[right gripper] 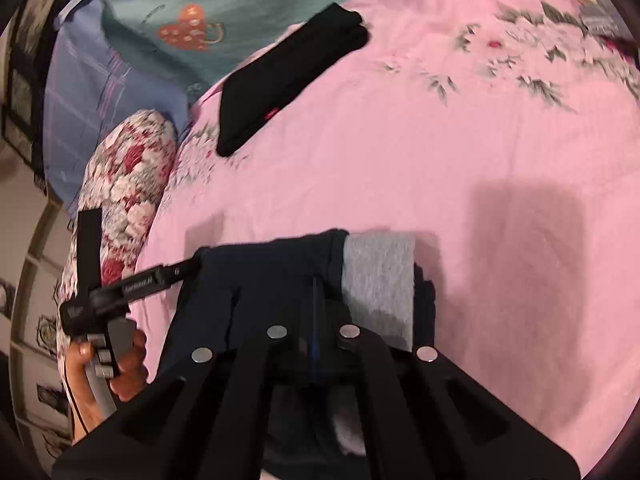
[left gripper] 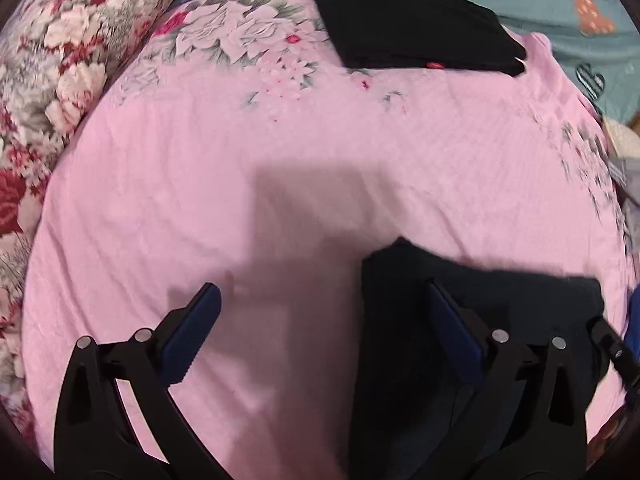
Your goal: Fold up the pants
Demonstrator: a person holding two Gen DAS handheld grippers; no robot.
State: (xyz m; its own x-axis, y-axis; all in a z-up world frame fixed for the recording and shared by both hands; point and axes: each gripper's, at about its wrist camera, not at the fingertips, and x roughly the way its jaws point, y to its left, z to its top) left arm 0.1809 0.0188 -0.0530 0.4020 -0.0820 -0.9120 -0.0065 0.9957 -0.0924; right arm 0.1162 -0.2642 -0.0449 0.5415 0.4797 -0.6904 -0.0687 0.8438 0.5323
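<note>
Blue-padded fingers [left gripper: 454,336] of the left gripper [left gripper: 324,328] stand wide apart over the pink floral bedsheet [left gripper: 280,152], one pad just above the edge of the dark navy soft pants [left gripper: 480,300], nothing pinched between them. On the other side, the right gripper [right gripper: 316,312] has its fingers drawn together on those same dark navy pants [right gripper: 260,280], clamping a bunched fold with the grey fleecy lining [right gripper: 380,280] turned out beside it.

From the right wrist view the bundle lies near the person's edge of the bed, its long axis running roughly across the frame — left gripper's end to grey lining — though blur and the dark cloth hide which end is the waistband.

Risk, as I judge it: only one gripper holds the cloth, so any lift or pull could let the loose layers slide and the fold sag open. The left fingers might also close on a single layer, or snag the sheet with it.

Well apart, near the far edge, sits a folded black garment with a small red tag [right gripper: 292,72]; a red-rose floral pillow [left gripper: 68,64] flanks the sheet.
</note>
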